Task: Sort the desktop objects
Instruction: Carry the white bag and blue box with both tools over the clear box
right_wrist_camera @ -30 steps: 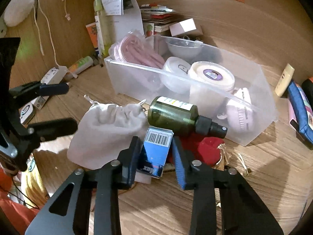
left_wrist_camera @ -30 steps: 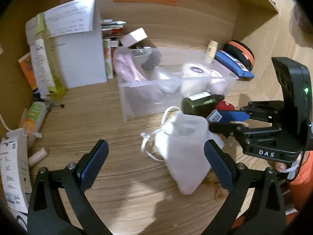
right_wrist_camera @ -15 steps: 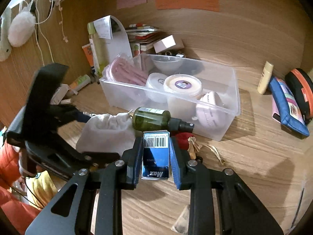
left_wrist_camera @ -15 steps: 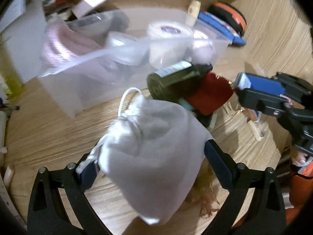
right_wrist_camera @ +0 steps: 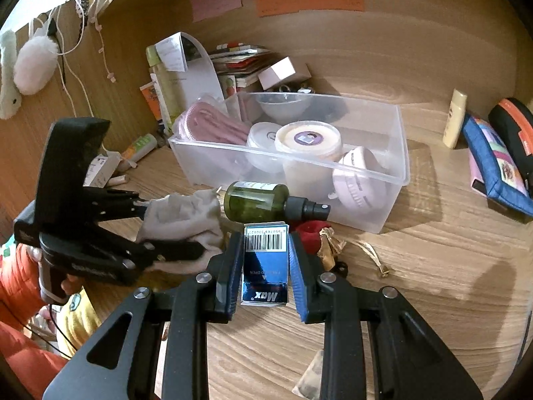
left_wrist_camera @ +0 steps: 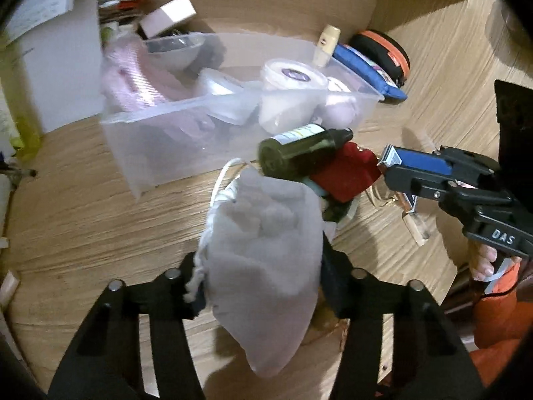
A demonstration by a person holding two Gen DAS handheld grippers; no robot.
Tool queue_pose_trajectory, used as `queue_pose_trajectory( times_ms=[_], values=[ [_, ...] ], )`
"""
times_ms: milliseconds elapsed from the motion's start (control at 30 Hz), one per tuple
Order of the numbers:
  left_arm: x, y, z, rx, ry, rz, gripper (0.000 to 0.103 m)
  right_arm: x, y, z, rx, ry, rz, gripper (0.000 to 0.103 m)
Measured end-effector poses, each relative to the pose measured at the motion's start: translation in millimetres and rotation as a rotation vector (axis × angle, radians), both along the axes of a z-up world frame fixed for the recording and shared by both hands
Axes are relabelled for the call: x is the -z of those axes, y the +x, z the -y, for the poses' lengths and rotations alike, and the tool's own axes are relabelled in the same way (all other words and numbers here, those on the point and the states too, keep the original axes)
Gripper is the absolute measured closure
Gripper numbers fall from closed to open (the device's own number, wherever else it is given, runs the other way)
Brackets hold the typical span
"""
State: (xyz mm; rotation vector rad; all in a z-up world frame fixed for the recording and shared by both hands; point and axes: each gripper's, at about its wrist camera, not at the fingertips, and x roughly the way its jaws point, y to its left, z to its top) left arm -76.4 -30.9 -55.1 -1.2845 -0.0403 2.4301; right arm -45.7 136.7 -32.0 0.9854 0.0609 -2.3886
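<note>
My left gripper is shut on a white drawstring pouch, which it holds above the wooden desk. The pouch and left gripper also show in the right wrist view. My right gripper is shut on a small blue box with a barcode, lifted above the desk; it shows in the left wrist view. A dark green spray bottle lies on a red pouch in front of the clear plastic bin, which holds white tubs and pink items.
A blue pencil case, a black-and-orange case and a cream tube sit at the right. Papers, bottles and boxes crowd the back left corner. A gold ribbon lies on the desk.
My left gripper closed on the white pouch and lifted it. My right gripper raised the blue box and drew back from the bin.
</note>
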Motion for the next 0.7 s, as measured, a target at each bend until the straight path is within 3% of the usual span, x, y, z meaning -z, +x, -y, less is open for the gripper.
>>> queue_pose_trajectory(
  times_ms=[200, 433, 700],
  values=[
    [-8.4, 9.5, 28.6, -0.075, 0.005, -0.010, 0.053, -4.4, 0.8, -2.7, 0.008, -0.017, -0.016, 0.079],
    [-36.9, 23.5, 57.3, -0.163, 0.072, -0.103, 0.053, -12.8, -1.4, -4.2, 0.024, -0.020, -0.025, 0.079],
    [-60.8, 35.9, 82.3, -0.245, 0.081, -0.170, 0.053, -31.1, 2.1, -11.5, 0.049, -0.038, -0.081, 0.079]
  ],
)
